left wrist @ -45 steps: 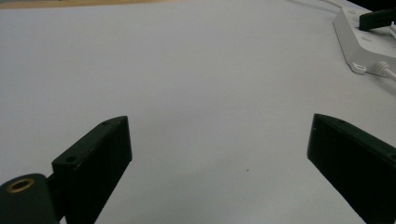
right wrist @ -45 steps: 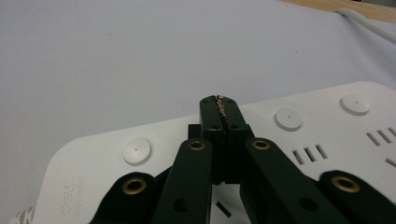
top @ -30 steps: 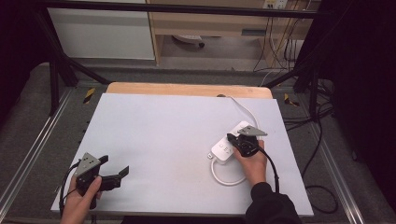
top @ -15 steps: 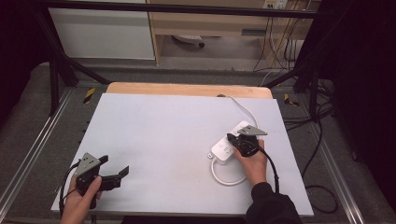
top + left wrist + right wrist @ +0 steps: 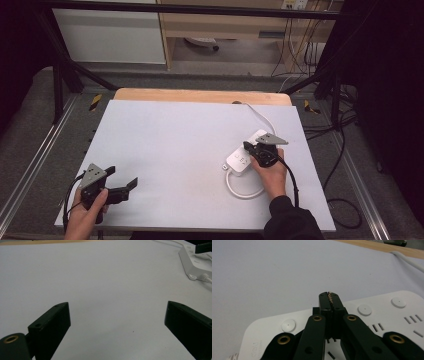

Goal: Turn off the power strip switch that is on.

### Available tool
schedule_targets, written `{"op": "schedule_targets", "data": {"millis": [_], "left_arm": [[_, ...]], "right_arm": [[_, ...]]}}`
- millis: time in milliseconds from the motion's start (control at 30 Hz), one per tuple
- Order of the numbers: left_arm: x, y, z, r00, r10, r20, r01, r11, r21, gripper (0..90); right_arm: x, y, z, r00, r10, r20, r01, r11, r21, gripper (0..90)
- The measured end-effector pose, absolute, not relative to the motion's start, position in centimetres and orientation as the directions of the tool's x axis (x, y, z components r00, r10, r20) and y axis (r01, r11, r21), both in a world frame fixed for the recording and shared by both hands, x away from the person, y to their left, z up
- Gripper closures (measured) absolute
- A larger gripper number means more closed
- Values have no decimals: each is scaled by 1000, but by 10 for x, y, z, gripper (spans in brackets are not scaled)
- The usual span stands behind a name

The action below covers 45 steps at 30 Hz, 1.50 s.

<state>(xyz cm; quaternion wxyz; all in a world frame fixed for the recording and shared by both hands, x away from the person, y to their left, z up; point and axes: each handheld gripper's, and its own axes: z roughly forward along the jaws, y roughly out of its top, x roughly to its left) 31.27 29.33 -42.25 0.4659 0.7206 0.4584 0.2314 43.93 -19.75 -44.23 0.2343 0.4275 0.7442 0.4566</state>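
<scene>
Tongs on the left [image 5: 131,184] sit low at the desk's [image 5: 165,135] near-left corner, jaws spread wide with nothing between them; in the left gripper view they frame bare white surface, idle and well apart from the work.

Moving right, the power strip [image 5: 239,161] lies flat on the right half of the desk, its white cord [image 5: 240,190] looping toward the person and another cable running off over the far edge. The right tongs [image 5: 246,145] rest on top of the strip, clenched. In the right gripper view [image 5: 329,295] the jaws are pressed together with no gap, and I judge they grasp nothing (a faint fleck at the tips is too small to name). They lie between the round switch buttons [image 5: 288,325] and above the slotted sockets [image 5: 377,327].

The step in hand looks like pressing a switch or steadying the strip. To do it well, I would keep the closed tips square over one button, push straight down rather than sideways so the strip does not skid, and bring the left tongs over to pin the strip's near end if it slides.

No containers stand on the desk; the sockets that can be seen hold no plugs.
</scene>
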Motion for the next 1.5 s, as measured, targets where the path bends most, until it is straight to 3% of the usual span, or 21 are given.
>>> {"op": "schedule_targets", "data": {"millis": [133, 500, 1033, 1500], "left_arm": [[312, 293, -422, 472, 876, -96, 446, -144, 883, 63], [313, 293, -423, 470, 877, -96, 448, -143, 882, 63], [313, 293, -423, 470, 878, -96, 447, -143, 883, 62], [312, 293, -422, 469, 878, -94, 446, -144, 883, 63]], "right_arm": [[437, -198, -439, -528, 848, 42, 414, 213, 885, 900], [436, -197, -437, -533, 843, 67, 403, 183, 897, 664], [437, -197, -430, -527, 843, 107, 392, 129, 911, 493], [438, -191, -420, -501, 856, 127, 416, 110, 902, 228]]}}
